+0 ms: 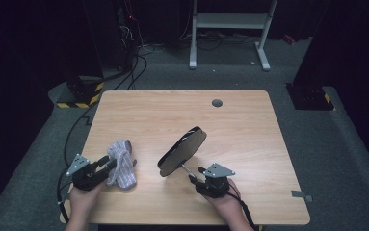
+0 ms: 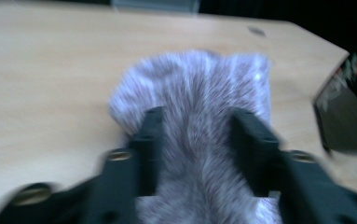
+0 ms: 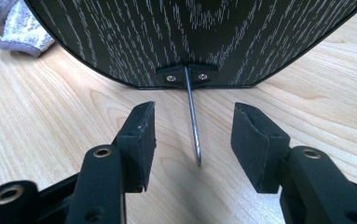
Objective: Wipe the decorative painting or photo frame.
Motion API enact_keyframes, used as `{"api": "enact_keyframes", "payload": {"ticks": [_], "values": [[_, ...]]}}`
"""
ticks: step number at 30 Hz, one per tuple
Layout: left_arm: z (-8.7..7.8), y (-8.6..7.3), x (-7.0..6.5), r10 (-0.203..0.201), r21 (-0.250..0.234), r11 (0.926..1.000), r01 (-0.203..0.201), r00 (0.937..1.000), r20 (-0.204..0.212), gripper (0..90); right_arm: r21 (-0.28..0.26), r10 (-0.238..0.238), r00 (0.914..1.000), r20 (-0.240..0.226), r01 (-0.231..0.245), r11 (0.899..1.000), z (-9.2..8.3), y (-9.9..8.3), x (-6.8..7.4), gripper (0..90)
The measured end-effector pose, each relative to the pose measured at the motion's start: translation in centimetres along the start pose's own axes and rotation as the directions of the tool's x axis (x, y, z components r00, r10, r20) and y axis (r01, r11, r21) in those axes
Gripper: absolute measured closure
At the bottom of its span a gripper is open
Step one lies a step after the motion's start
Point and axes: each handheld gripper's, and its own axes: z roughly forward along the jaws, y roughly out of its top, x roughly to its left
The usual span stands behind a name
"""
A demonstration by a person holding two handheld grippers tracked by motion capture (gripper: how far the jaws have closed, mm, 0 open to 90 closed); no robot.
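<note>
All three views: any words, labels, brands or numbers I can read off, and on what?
None readable.
Dark oval board: white grain streaks, no lettering.
Cloth: plain, no tag seen.
Floor block: yellow-black hazard stripes, no words.
Dark thing at the edge of the left gripper view: coloured marks, too blurred.

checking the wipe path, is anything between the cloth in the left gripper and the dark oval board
Nothing visible. Bare table lies between the cloth and the oval board, which stands tilted on its thin metal leg.
</note>
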Motion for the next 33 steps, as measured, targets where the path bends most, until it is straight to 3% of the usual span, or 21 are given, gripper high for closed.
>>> {"api": "enact_keyframes", "payload": {"ticks": [3,7,11,16,20,22,26,30,33], "values": [[0.8,-0.2,-0.4,0.007,0.043,0.999,-0.007,1.0,-0.001,38.3,-0.005,-0.001,1.0,0.003,0.001,1.0,-0.1,0.0,0.0,49.4],[2.0,-0.4,-1.4,0.039,0.097,0.9945,-0.039,0.9992,0.012,35.7,-0.001,-0.003,1.0,0.006,0.003,1.0,0.0,0.0,0.2,48.9],[3.7,-0.7,-2.7,0.099,0.194,0.9759,-0.1,0.995,0.016,33.8,0.006,-0.008,0.9999,0.006,0.008,1.0,0.0,-0.2,0.3,48.9],[4.2,-0.4,-2.8,0.084,0.24,0.9673,-0.083,0.9965,0.007,29.5,0.008,-0.008,0.9999,0.014,0.008,1.0,-0.3,-0.4,0.3,49.0],[4.2,-0.2,-2.5,0.153,0.262,0.9551,-0.138,0.9874,-0.039,13.0,0.009,-0.006,0.9998,0.016,0.006,1.0,-0.5,-0.5,0.2,49.1],[4.3,-0.2,-2.1,0.151,0.278,0.9515,-0.132,0.9875,-0.046,4.9,0.011,-0.007,0.9999,0.015,0.007,1.0,-0.5,-0.5,0.2,49.2],[4.6,-0.7,-2.3,0.164,0.29,0.9432,-0.162,0.9863,0.019,8.9,0.018,-0.013,0.9998,0.013,0.012,1.0,-0.4,-0.6,0.4,49.2],[4.3,-0.9,-2.8,0.203,0.277,0.9367,-0.214,0.9768,0.069,26.9,0.019,-0.014,0.9998,0.01,0.014,1.0,-0.3,-0.6,0.5,49.2],[4.2,-1.1,-3.1,0.212,0.265,0.9365,-0.23,0.9728,0.093,40.5,0.019,-0.02,0.9998,0.006,0.02,1.0,-0.3,-0.6,0.5,49.2]]}}
